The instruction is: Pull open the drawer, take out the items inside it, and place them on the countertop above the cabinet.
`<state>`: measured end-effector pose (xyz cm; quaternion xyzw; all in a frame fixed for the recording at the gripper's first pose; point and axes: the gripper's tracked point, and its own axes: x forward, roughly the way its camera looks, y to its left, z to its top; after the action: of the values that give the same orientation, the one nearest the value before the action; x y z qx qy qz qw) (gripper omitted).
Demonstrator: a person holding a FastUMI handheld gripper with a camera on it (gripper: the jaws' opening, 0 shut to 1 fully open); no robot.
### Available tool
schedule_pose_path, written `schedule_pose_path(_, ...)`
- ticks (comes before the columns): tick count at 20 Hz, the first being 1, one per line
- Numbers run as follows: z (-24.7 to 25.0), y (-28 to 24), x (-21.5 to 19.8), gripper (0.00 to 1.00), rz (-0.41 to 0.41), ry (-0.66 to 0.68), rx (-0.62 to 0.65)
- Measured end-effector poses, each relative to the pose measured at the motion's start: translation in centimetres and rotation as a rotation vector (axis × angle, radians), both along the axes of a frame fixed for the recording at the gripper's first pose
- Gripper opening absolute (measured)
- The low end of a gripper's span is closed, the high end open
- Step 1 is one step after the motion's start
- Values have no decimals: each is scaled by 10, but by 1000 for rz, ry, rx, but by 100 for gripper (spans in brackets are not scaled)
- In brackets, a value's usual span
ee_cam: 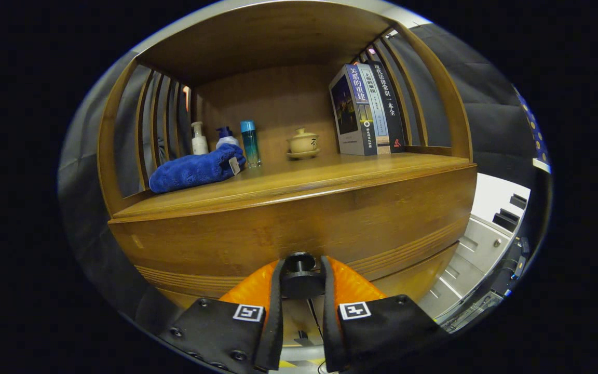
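A wooden cabinet's drawer front (299, 223) fills the space just ahead of my fingers. Its round dark knob (300, 263) sits between the two fingertips, and my gripper (300, 270) is shut on that knob. The drawer looks closed or barely pulled; its inside is hidden. Above it runs the wooden countertop (330, 174). A blue towel (195, 169) lies on the countertop's left part.
At the back of the countertop stand a white pump bottle (199, 138), a blue-capped white bottle (225, 137), a teal bottle (250, 144), a lidded tea bowl on a saucer (303, 143) and three upright books (366, 109). Slatted side walls enclose the shelf. Pale floor (478, 254) lies to the right.
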<state>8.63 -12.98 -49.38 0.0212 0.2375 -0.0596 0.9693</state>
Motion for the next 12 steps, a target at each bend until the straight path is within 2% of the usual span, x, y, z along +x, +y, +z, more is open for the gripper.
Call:
schedule_pose_path(1, 1, 2, -5, 35, 2, -1, 4)
schedule_pose_path(12, 23, 3, -90, 35, -7, -4, -12)
